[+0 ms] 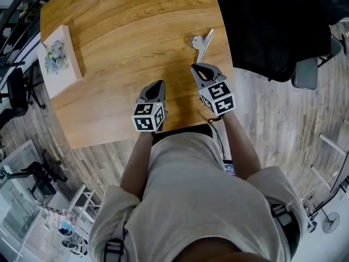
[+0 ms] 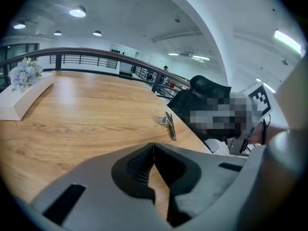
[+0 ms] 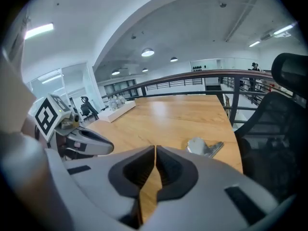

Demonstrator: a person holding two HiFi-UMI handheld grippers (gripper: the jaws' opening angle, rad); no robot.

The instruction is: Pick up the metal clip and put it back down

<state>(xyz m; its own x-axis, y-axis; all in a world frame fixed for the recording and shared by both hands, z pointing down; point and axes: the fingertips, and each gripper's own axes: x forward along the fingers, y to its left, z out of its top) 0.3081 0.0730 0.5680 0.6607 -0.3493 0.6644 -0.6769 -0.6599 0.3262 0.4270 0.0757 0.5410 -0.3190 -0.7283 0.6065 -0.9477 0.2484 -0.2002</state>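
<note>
Clip [image 1: 202,41] flat on table [image 1: 120,31], near right edge, touched by neither gripper. Flower box [image 1: 59,59] at left edge. Left gripper [image 1: 159,84]: jaws together, empty. Right gripper [image 1: 194,67]: jaws together, empty, tips just short of clip. Chair [image 1: 272,26] at right.

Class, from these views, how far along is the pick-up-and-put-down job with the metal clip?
Done: the metal clip lies on the table, in neither gripper. In hand: nothing; the right gripper, just short of it, and the left gripper are shut and empty. Left: unclear whether the lift is finished or not begun.
</note>
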